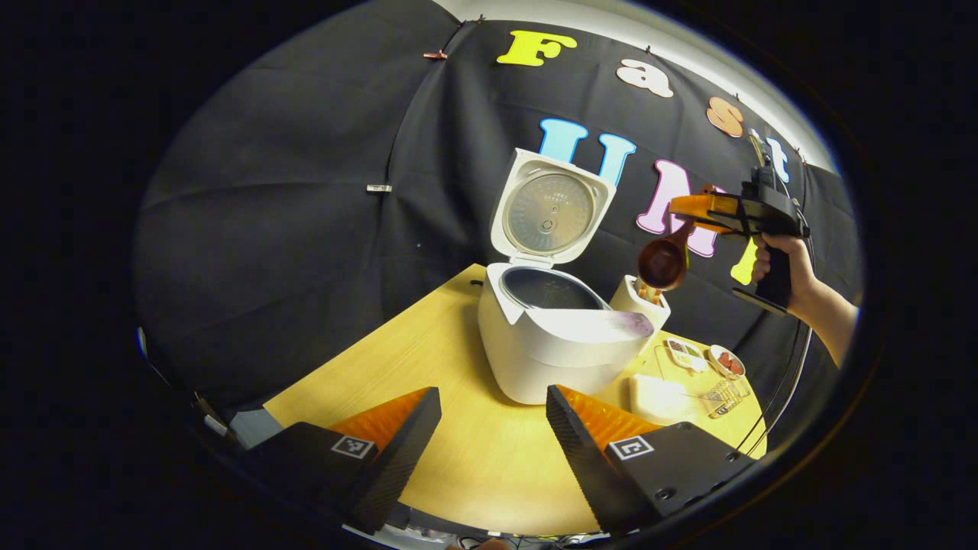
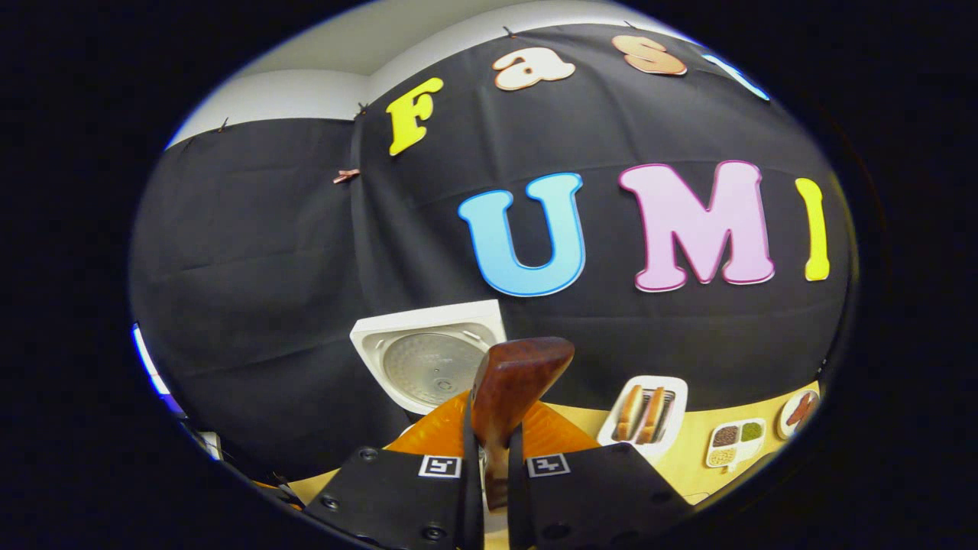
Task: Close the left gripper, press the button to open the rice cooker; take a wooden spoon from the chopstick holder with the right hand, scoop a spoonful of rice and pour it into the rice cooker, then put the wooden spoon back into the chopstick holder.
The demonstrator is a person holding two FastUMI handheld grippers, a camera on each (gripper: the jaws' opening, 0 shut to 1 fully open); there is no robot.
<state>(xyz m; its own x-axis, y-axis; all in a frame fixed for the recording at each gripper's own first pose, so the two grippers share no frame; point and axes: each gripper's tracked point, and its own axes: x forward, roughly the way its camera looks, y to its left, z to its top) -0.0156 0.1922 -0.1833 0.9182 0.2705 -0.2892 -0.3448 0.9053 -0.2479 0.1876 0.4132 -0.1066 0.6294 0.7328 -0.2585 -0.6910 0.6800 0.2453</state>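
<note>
Above the chopstick holder [image 1: 640, 299], raised right claw [image 1: 688, 216] around wooden spoon [image 1: 663, 261].

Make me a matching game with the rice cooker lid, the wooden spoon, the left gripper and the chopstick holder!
Things:
1. rice cooker lid
2. wooden spoon
3. left gripper
4. chopstick holder

States:
A. held up in the air by the right gripper
B. fingers apart, holding nothing
C. standing on the table beside the cooker
D. flipped up, open

Pairs: 1-D, 2-A, 3-B, 4-C
</note>
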